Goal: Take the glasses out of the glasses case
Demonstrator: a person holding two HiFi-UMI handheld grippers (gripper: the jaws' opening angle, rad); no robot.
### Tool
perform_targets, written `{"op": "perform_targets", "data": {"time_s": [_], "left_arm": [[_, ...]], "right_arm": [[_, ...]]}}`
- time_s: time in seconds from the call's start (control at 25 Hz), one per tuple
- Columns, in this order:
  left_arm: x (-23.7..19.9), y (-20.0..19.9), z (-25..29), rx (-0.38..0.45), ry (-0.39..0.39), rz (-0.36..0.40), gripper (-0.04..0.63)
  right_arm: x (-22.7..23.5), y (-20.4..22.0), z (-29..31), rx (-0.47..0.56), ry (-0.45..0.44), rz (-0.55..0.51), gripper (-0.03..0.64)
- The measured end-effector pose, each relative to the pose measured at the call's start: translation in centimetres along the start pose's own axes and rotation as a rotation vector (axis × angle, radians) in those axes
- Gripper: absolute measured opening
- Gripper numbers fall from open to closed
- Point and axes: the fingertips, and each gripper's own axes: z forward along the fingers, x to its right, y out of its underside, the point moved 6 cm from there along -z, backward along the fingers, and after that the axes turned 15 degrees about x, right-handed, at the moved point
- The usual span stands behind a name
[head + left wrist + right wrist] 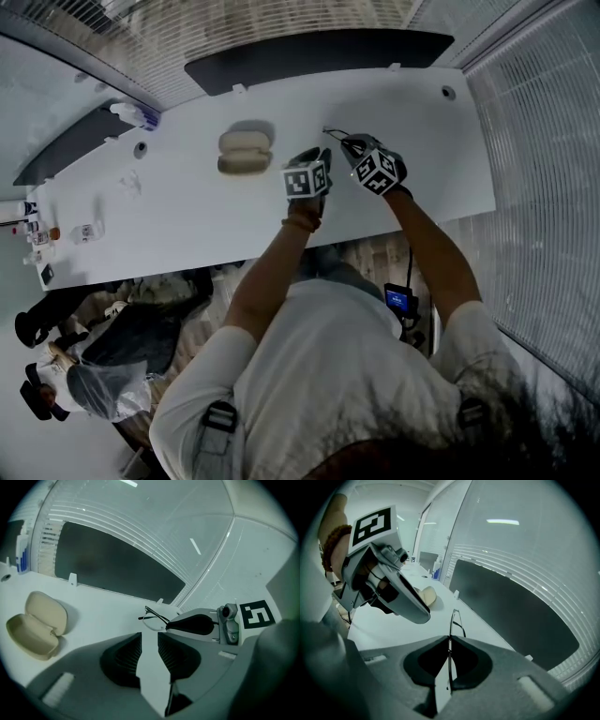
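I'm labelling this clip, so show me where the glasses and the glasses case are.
glasses (153,622): left gripper view, on a lens.
glasses case (245,142): head view, on the farther half of the open case.

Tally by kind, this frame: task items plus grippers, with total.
glasses case: 1
glasses: 1
grippers: 2 (left gripper, right gripper)
Total: 4

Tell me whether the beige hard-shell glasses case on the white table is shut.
No, the beige hard-shell glasses case lies with its lid swung back, its hollow showing.
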Motion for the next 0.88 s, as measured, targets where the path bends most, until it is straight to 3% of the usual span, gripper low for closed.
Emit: {"op": "perform_targets", "data": {"time_s": [0.88], "left_arm": [[-1.6, 2.4, 1.4, -0.055, -0.034, -0.026, 0.114]], "right_arm": [[-1.1, 2.5, 1.7, -0.014, -0.051, 0.03, 0.017]]}}
